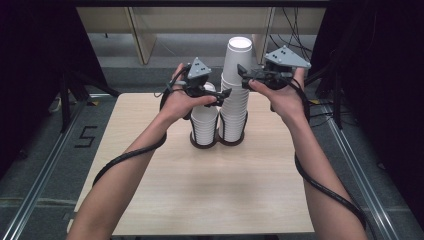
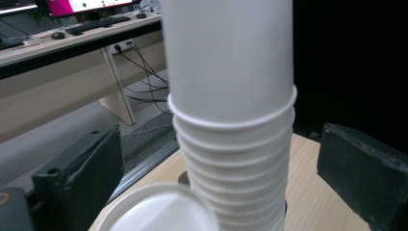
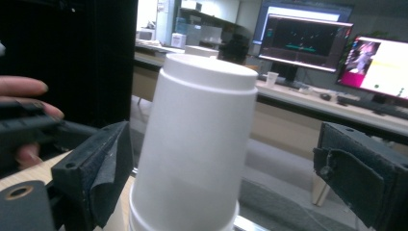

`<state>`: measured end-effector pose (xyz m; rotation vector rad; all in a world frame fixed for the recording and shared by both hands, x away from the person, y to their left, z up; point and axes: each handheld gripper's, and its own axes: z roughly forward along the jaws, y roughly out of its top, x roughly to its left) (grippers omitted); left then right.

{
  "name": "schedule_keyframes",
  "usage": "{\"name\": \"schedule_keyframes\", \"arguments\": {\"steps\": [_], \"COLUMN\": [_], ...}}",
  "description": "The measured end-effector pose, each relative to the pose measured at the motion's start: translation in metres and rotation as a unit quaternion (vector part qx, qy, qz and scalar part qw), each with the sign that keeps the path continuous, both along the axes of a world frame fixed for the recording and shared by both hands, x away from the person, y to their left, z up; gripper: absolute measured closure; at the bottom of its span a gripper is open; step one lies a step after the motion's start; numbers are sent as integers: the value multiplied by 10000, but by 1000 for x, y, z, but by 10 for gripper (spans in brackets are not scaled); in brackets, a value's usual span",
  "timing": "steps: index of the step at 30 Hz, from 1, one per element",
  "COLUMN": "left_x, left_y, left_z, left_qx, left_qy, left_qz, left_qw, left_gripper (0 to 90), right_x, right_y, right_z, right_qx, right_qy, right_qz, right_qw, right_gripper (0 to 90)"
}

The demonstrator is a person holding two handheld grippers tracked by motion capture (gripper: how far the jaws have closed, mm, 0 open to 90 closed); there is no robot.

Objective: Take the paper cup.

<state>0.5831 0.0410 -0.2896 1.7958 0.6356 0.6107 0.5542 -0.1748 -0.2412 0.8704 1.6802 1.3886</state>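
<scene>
Trouble here would start with the tall stack (image 1: 235, 85) of white paper cups, which stands upside down in the right ring of a dark double holder (image 1: 216, 141) near the far middle of the table (image 1: 210, 195). Its top cup (image 3: 192, 144) sits loose and raised above the nested rims below. My right claw (image 1: 242, 70) is level with that cup, jaws released, one on each side with clear gaps, so nothing is gripped yet. If I close off-centre, one pad meets the wall first and shoves the whole column sideways; it is tall and narrow, and I judge it would lean or topple out of the holder. Squeezing too hard could crumple the thin wall, and pinching too low could lift two cups stuck together.

My left claw (image 1: 226, 92) hangs just left of the tall stack, lower down at its ribbed rims, also released and empty. Directly under it is the short stack (image 1: 204, 122) in the left ring, touching the tall one's side. A careless dip of that hand could knock the short stack's top cup (image 2: 159, 211), or nudge the tall stack while the right claw pulls upward.
</scene>
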Motion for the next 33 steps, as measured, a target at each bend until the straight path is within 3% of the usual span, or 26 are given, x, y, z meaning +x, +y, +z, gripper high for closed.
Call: {"name": "schedule_keyframes", "arguments": {"steps": [9,16,25,33], "left_x": [10,16,22,24], "left_y": [-22,-27,-29,-28], "left_z": [-8,-10,-12,-12], "left_qx": [167,236,49,48], "left_qy": [243,326,477,465], "left_qz": [-69,-3,-16,-46], "left_qw": [9995,9992,9988,9989], "left_gripper": [69,94,131,123], "right_x": [24,31,40,45], "right_y": [15,19,22,24], "right_z": [6,4,2,-1], "right_qx": [32,14,35,107], "right_qy": [323,426,500,503], "right_qz": [194,239,242,287], "right_qw": [9993,9988,9984,9983], "right_gripper": [79,82,94,148]}}
